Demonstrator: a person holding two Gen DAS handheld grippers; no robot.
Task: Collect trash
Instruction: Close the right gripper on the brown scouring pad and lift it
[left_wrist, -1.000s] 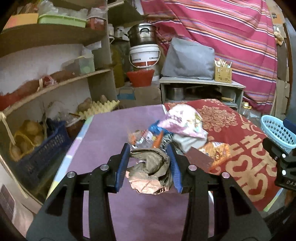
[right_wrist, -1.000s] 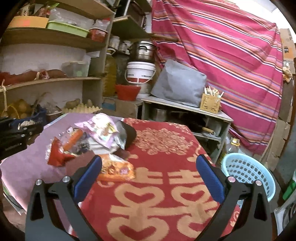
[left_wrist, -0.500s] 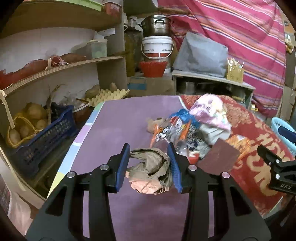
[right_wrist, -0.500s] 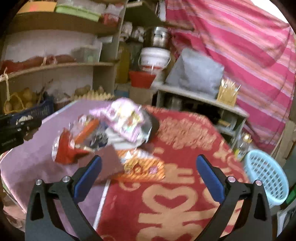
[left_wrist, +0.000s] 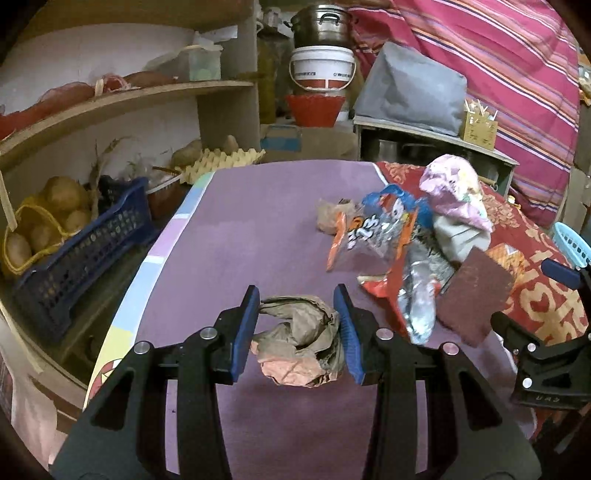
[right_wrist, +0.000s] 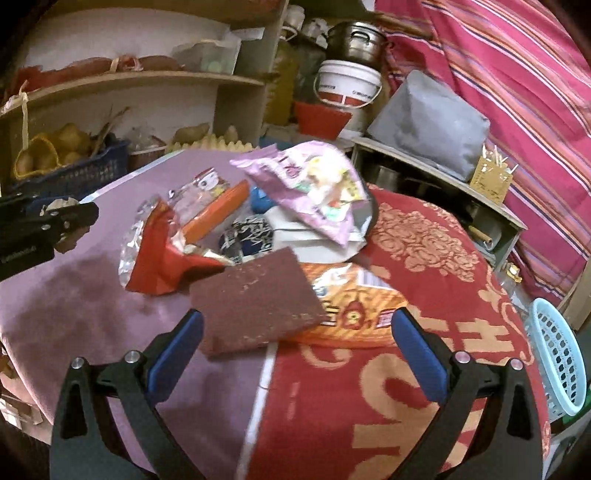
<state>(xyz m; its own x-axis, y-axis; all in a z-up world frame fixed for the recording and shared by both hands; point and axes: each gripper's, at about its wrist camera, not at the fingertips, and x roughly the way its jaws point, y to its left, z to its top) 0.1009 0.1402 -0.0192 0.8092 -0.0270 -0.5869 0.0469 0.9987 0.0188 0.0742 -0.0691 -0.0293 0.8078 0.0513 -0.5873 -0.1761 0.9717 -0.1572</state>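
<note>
My left gripper (left_wrist: 297, 325) is shut on a crumpled brown paper wad (left_wrist: 299, 341), held above the purple table cover (left_wrist: 251, 221). A pile of trash lies to its right: an orange and blue snack wrapper (left_wrist: 373, 229), a pink bag (right_wrist: 310, 184), a red foil wrapper (right_wrist: 159, 254), a dark red scouring pad (right_wrist: 255, 302) and an orange packet (right_wrist: 354, 314). My right gripper (right_wrist: 295, 354) is open and empty, its jaws wide on either side of the near edge of the pad. The left gripper shows at the left edge of the right wrist view (right_wrist: 40, 229).
A light blue basket (right_wrist: 557, 350) stands off the table's right side. Shelves with a dark blue crate (left_wrist: 77, 254) of potatoes run along the left. A low cabinet (right_wrist: 436, 173) with a grey bag stands behind the table. The red patterned cloth (right_wrist: 406, 406) covers the right half.
My left gripper has pulled back and left from the pile with the paper wad. My right gripper has moved left and in toward the scouring pad, still open.
</note>
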